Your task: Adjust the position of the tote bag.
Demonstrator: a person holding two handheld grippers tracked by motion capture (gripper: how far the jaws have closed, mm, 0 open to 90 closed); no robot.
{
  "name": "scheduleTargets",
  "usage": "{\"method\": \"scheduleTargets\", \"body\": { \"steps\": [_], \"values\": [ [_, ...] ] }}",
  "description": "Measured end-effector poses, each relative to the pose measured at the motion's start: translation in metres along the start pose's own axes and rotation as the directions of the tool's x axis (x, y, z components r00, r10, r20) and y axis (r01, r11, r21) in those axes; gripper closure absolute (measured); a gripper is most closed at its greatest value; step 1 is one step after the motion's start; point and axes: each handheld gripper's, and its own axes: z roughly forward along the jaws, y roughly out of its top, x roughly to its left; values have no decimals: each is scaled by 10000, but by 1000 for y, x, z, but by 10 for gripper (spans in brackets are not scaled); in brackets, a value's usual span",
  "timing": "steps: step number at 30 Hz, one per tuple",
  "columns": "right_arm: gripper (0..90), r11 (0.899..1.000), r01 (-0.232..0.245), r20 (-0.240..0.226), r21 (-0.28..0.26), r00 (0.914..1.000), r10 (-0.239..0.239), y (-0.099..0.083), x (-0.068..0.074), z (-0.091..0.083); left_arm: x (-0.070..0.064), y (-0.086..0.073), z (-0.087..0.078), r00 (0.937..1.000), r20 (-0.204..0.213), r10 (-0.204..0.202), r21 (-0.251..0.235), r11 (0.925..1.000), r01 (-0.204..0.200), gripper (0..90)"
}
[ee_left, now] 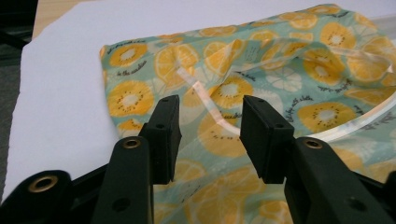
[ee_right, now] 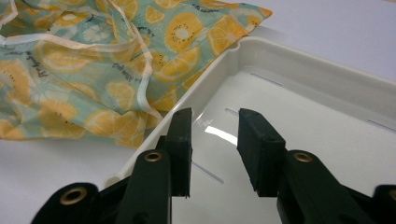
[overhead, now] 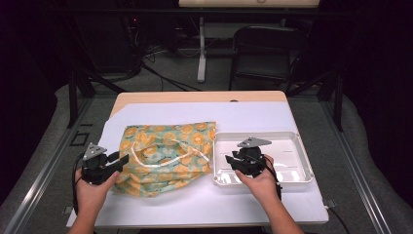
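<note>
A black chair [overhead: 265,51] stands beyond the white-covered table [overhead: 253,114].

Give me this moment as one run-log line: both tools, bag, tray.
left tool: open, at bag's near-left edge | right tool: open, over tray, nothing held | fruit-print bag: flat on table, left of tray | tray: empty

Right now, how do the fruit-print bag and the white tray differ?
The bag is soft, crumpled cloth with orange slices on teal; the tray is rigid, plain white plastic. The bag lies rumpled at the open left gripper; the tray sits flat under the open right gripper. Both rest on the white sheet, edges touching.
</note>
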Motion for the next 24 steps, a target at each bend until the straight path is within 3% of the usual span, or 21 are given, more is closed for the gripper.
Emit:
{"method": "scheduleTargets", "body": {
  "steps": [13, 24],
  "values": [
    [679, 9988, 463, -286, 159, 9985, -458, 6, 8, 5, -10, -1, -5, 9989, 320, 335, 208, 9992, -342, 595],
    [650, 9957, 902, -636, 230, 9940, -886, 8, 23, 11, -25, 3, -17, 9909, 864, 1031, 160, 9944, -1048, 564]
  ]
}}
